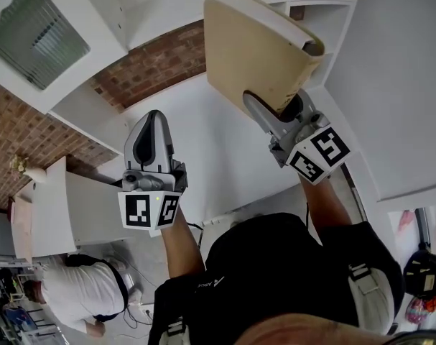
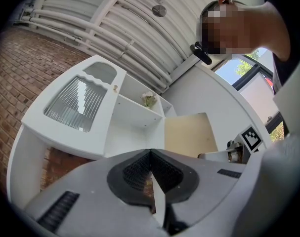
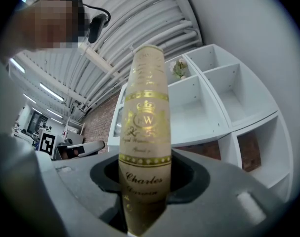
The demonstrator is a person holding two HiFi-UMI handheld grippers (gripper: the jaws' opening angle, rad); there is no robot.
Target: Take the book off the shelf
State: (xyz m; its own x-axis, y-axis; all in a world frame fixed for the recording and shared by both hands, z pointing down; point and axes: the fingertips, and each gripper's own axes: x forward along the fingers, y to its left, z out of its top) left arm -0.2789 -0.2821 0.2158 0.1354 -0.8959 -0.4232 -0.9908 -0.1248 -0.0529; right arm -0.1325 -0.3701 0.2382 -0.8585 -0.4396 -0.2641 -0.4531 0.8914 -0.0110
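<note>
Our right tool point(image 1: 279, 112) is clamped on the book point(image 1: 257, 45) by its spine, keeping the covers shut while we hold it near us, seemingly clear of the shelf point(image 3: 224, 90). Our left tool point(image 1: 151, 141) hangs at left, jaws together, empty.

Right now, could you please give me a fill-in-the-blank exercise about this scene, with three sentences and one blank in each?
The right gripper grips the book, whose spine lettering is ____ in colour.
The left gripper holds nothing, and its jaws are ____.
The wall behind the white shelf is built of ____.
Missing words: gold; shut; brick.
</note>
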